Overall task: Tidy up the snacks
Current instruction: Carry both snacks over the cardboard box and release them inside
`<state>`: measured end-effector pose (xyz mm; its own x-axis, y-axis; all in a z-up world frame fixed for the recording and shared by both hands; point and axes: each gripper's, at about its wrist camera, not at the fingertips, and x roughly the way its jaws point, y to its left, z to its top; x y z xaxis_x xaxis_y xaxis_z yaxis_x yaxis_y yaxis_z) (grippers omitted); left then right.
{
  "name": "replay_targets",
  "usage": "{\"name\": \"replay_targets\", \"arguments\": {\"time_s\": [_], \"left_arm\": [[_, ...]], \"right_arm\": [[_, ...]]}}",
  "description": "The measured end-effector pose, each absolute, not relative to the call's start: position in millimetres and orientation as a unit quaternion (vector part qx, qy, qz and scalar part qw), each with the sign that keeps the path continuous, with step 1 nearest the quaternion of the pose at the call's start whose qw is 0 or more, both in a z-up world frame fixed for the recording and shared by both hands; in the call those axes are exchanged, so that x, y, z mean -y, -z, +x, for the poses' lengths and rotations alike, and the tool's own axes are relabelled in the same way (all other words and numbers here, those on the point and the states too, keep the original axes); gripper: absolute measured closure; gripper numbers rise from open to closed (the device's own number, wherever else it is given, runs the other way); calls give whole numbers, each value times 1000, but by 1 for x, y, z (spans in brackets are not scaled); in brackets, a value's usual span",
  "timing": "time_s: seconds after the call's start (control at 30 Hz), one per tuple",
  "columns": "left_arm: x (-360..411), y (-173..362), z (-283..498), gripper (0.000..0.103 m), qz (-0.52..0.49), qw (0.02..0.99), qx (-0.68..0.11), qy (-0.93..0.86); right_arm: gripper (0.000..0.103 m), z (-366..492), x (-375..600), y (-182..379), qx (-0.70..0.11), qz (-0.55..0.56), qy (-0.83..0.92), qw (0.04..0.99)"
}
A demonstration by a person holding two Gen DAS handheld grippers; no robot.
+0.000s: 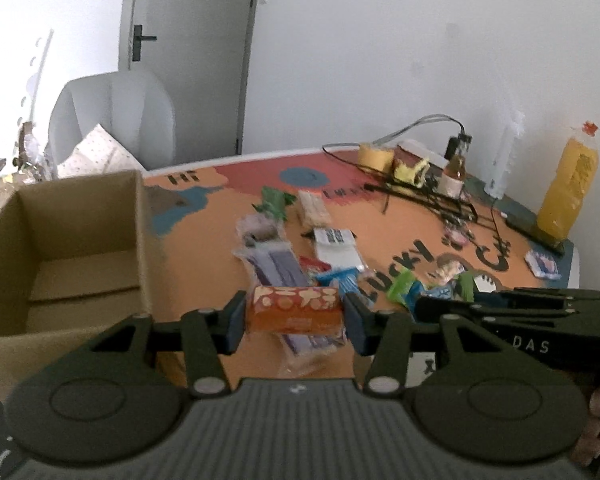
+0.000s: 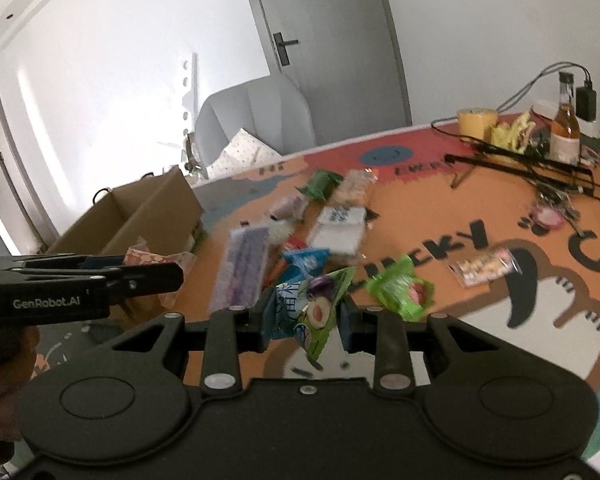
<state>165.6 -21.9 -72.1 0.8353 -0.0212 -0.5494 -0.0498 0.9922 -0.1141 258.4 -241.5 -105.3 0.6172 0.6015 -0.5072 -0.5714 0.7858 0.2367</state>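
Note:
My left gripper (image 1: 295,316) is shut on an orange snack pack (image 1: 294,308), held by its ends above the table (image 1: 380,216). An open cardboard box (image 1: 60,240) stands just to its left. My right gripper (image 2: 304,320) is shut on a green and blue plum packet (image 2: 312,312), also lifted off the table (image 2: 420,208). Each gripper shows in the other's view: the right gripper (image 1: 424,304) at the right, the left gripper (image 2: 172,276) at the left with the orange pack (image 2: 148,258) beside the box (image 2: 140,216). Several loose snacks (image 1: 300,240) lie in a pile ahead.
An orange juice bottle (image 1: 568,192), a yellow tape roll (image 1: 374,156), a small bottle (image 1: 456,172) and tangled black cables (image 1: 440,200) crowd the table's far right. A green packet (image 2: 400,288) and a small pink pack (image 2: 484,266) lie near my right gripper. A white chair (image 1: 112,120) stands behind the box.

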Motion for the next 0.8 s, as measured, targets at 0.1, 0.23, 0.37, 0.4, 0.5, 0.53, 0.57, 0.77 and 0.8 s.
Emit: {"name": "replay_targets", "arguments": {"time_s": [0.1,0.23,0.37,0.4,0.5,0.53,0.57,0.77,0.8], "left_arm": [[13,63,162,53,-62,959,-275,-14],[1,52,159,53,-65,962,-263,-25],[-13,41,155,53,-68,965,-251,-34],[-16,39,154,53,-69,965,-249,-37],[-26,35,153,53,-71,966,-245,-44],[-30,33,153,53,-71,966,-244,-48],[-34,32,153,53,-71,966,-242,-51],[-59,25,149,53,-80,967,-229,-71],[-63,23,149,53,-84,968,-226,-74]], "right_arm": [[73,258,234,98,-284,27,-331,899],[73,257,221,88,-273,27,-337,900],[73,259,208,79,-267,31,-344,900],[73,259,205,77,-266,32,-346,899],[73,261,192,71,-262,33,-355,897],[73,261,187,69,-260,32,-358,896],[73,262,183,68,-260,32,-360,896],[73,265,156,59,-255,33,-367,894],[73,265,151,56,-252,33,-370,894]]}}
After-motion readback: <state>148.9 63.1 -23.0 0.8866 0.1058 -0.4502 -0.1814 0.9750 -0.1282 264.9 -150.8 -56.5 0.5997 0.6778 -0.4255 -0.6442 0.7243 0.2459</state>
